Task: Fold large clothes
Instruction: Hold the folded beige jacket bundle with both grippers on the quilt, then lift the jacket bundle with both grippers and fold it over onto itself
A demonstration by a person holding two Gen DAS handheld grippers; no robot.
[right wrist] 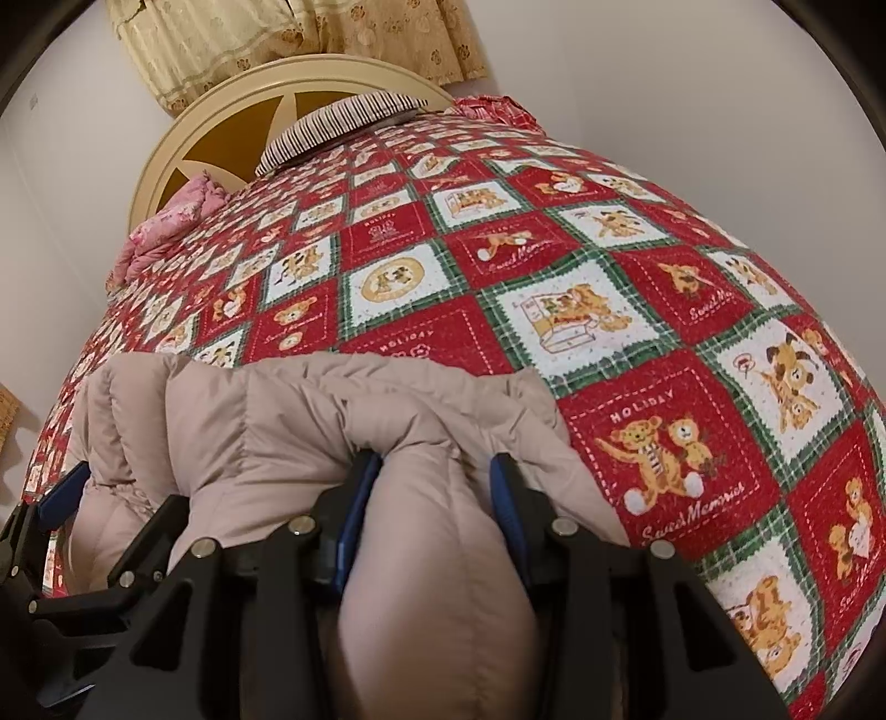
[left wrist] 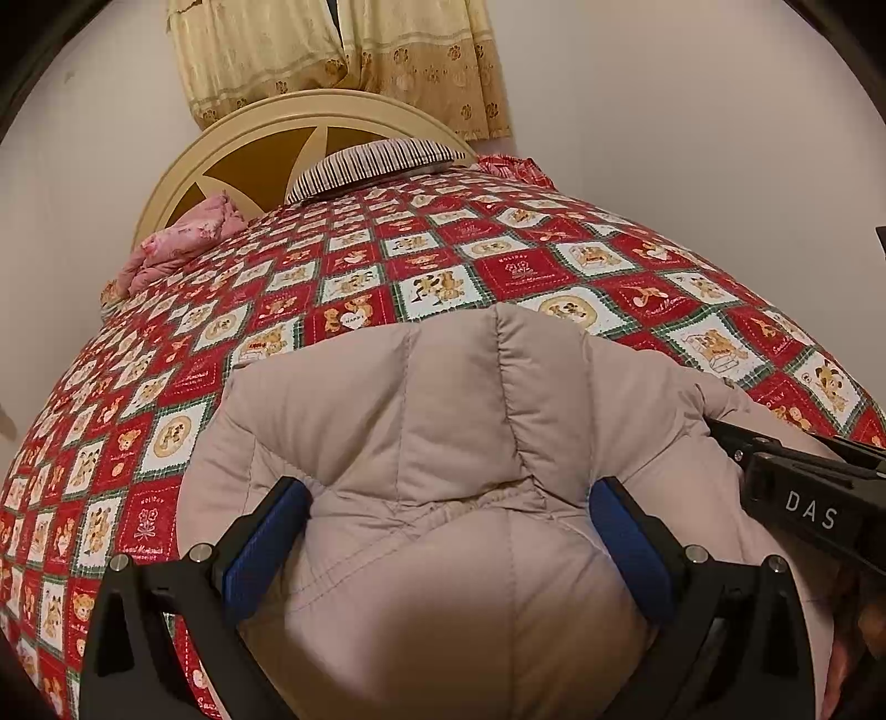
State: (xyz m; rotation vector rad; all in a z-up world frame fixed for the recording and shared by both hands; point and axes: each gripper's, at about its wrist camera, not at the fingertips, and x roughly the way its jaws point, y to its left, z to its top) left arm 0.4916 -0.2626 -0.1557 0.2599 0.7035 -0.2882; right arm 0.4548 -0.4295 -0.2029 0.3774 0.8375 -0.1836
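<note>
A beige puffy quilted jacket (left wrist: 443, 421) lies bunched on the near part of the bed. My left gripper (left wrist: 448, 531) straddles a thick fold of it, blue pads (left wrist: 266, 543) wide apart on either side. My right gripper (right wrist: 434, 493) has its blue pads pressed against both sides of another thick fold of the jacket (right wrist: 310, 410). The right gripper's black body (left wrist: 803, 493) shows at the right edge of the left wrist view. The left gripper (right wrist: 50, 498) shows at the left edge of the right wrist view.
The bed carries a red, white and green teddy-bear quilt (left wrist: 443, 260) (right wrist: 554, 266). At its head are a striped pillow (left wrist: 376, 163), a pink bundle (left wrist: 177, 238) and a cream round headboard (left wrist: 183, 171). Yellow curtains (left wrist: 332, 50) hang behind. White walls flank the bed.
</note>
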